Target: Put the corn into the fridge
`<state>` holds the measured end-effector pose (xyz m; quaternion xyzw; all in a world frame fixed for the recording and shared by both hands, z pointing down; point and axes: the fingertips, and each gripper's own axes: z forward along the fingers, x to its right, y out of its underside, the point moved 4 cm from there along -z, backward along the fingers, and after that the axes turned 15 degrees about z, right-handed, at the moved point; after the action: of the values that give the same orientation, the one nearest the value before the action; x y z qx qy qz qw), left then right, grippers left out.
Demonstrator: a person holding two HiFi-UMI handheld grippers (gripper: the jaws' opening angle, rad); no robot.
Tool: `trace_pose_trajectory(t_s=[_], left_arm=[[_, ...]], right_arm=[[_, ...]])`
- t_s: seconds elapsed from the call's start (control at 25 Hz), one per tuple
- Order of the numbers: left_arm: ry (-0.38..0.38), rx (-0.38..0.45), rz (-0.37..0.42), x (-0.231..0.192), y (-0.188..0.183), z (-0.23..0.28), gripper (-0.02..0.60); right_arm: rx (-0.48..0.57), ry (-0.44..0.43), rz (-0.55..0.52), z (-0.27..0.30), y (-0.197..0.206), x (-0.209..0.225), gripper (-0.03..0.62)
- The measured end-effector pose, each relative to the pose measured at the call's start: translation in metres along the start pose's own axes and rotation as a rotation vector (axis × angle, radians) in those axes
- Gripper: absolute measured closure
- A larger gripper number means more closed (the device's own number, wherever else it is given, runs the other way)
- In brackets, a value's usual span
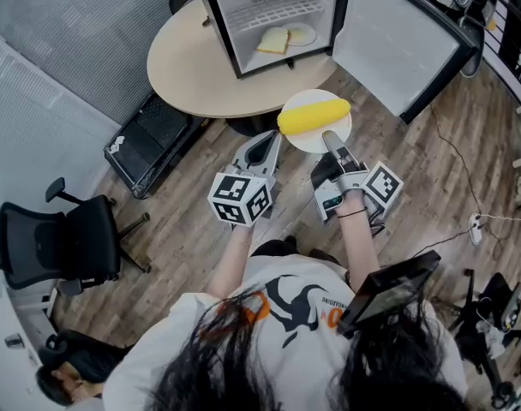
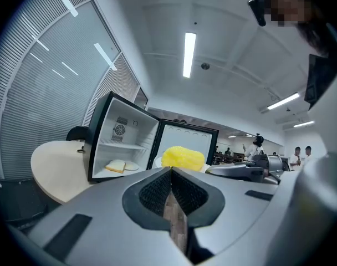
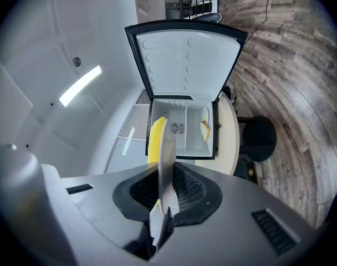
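A yellow corn cob (image 1: 314, 116) lies on a white plate (image 1: 303, 144) held level in the air. My right gripper (image 1: 329, 135) is shut on the plate's near rim. In the right gripper view the plate (image 3: 166, 143) shows edge-on between the pads, with the corn (image 3: 156, 140) on its left side. My left gripper (image 1: 273, 138) hangs just left of the plate, shut and empty; the corn (image 2: 183, 158) shows just past its tips (image 2: 171, 170). Ahead, the small black fridge (image 1: 273, 15) stands on the round table (image 1: 192, 67), its door (image 1: 398, 45) swung wide to the right.
A bread slice (image 1: 274, 40) and a flat round item lie on the fridge floor, below a wire shelf. A black crate (image 1: 153, 139) sits under the table's left edge. A black office chair (image 1: 59, 242) is at the left, and cables trail over the wooden floor at the right.
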<state>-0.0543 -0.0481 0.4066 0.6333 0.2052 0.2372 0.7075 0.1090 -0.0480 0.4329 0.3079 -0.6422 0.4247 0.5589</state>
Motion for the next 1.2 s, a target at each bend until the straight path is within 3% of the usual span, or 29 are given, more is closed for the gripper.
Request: trace_pose_trajectory(t_s=[0.76, 1.2], left_arm=[[0.029, 0.01, -0.005, -0.036, 0.006, 0.014, 0.569], [-0.014, -0.005, -0.034, -0.062, 0.013, 0.05, 0.569]], right_arm=[[0.021, 0.012, 0.008, 0.035, -0.005, 0.01, 0.554], [-0.008, 0.04, -0.002, 0.076, -0.036, 0.01, 0.554]])
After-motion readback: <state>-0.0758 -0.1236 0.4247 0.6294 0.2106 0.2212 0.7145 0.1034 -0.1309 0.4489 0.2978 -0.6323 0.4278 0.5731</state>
